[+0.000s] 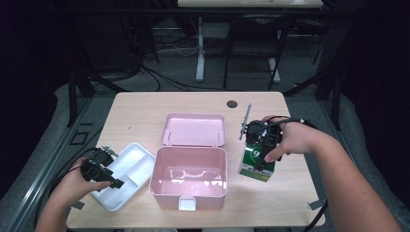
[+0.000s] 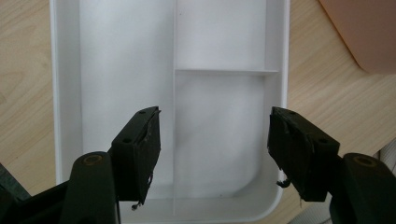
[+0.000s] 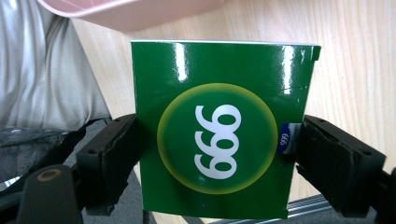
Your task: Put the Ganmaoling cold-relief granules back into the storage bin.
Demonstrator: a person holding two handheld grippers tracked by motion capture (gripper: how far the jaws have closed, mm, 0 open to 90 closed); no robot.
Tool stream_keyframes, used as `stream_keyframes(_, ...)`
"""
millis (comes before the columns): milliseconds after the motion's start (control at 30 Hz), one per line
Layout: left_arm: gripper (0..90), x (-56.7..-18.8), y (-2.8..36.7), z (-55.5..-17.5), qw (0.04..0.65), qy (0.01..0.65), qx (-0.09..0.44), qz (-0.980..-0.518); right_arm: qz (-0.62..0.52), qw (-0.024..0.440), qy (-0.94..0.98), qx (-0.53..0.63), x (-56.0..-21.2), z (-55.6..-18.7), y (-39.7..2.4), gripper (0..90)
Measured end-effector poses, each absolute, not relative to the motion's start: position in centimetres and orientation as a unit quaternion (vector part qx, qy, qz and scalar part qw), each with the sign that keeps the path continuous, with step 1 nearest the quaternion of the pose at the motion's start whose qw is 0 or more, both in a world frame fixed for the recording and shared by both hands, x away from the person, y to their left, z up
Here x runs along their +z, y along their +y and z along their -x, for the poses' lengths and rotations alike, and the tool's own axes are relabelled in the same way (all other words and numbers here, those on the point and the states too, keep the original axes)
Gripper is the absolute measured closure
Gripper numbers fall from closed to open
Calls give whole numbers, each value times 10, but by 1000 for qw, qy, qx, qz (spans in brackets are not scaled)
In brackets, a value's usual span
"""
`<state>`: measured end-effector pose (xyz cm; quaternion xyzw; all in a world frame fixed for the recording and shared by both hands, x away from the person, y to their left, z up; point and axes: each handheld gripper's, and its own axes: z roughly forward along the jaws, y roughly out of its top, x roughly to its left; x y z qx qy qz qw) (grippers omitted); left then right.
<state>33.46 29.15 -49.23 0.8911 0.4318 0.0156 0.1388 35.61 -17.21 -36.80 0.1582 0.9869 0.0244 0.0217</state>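
While my right gripper (image 1: 263,145) clamped the green box (image 1: 256,163) by its two side faces, the box stood upright on the table (image 1: 145,108), just to the right of the open pink case (image 1: 188,180). Its long axis ran vertically, so I judged a lift and a short carry leftward over the case's near wall would drop it inside; that wall and the raised lid (image 1: 194,129) were all that stood in the way. My left gripper (image 1: 104,175) hovered with jaws apart over the white divided tray (image 1: 126,154), holding nothing, well apart from the box and farther from it than my right.
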Motion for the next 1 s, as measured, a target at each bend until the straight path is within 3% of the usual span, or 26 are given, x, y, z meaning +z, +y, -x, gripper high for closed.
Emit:
stream_keyframes(533, 348, -492, 290, -335, 138, 427, 14, -893, -109, 21, 994, 18, -336, -348, -133, 163)
stream_keyframes(1000, 348, -495, 289, -336, 135, 423, 12, -896, -65, 7, 998, -2, -346, -345, -78, 163)
